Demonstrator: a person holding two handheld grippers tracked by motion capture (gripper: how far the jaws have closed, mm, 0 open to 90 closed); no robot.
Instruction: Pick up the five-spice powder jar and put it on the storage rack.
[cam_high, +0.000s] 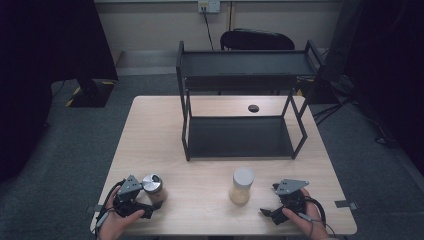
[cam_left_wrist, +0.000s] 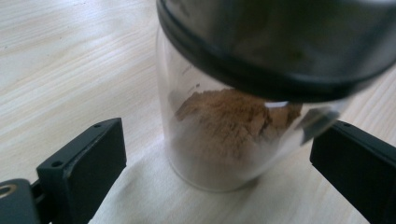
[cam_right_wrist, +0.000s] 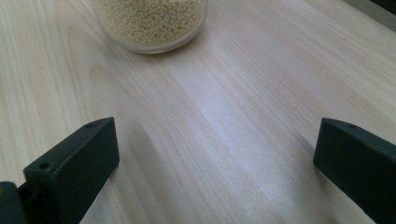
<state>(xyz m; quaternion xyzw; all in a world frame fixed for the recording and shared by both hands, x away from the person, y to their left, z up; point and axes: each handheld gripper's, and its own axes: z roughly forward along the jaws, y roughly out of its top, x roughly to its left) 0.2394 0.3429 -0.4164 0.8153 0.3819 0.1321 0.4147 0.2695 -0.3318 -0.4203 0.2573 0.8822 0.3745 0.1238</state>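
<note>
Lower left of the high view: left gripper (cam_high: 150, 204) sits at the table's (cam_high: 150, 145) near edge, its jaws spread wide around the jar of brown powder (cam_high: 153, 187). In the left gripper view that jar (cam_left_wrist: 224, 135) stands upright between the two jaws, a visible gap on each side, pads not pressing; the dark lid (cam_left_wrist: 280, 42) looms at the top of the frame. So: jaws apart, nothing gripped yet.

Centre, upper half of the high view: black two-tier rack (cam_high: 240, 137), both shelves bare.

Lower centre-right: jar of pale grains (cam_high: 241, 186), white lid, upright. Lower right: right gripper (cam_high: 270, 212), jaws fully apart on bare wood; in the right gripper view the grain jar (cam_right_wrist: 152, 21) stands ahead at the top edge, well short of the jaws.

Judgement: step in hand is the grasp of the powder jar. Centre the glass between the pads, close below the lid on the straight wall, squeeze evenly, lift level so it stays upright.
</note>
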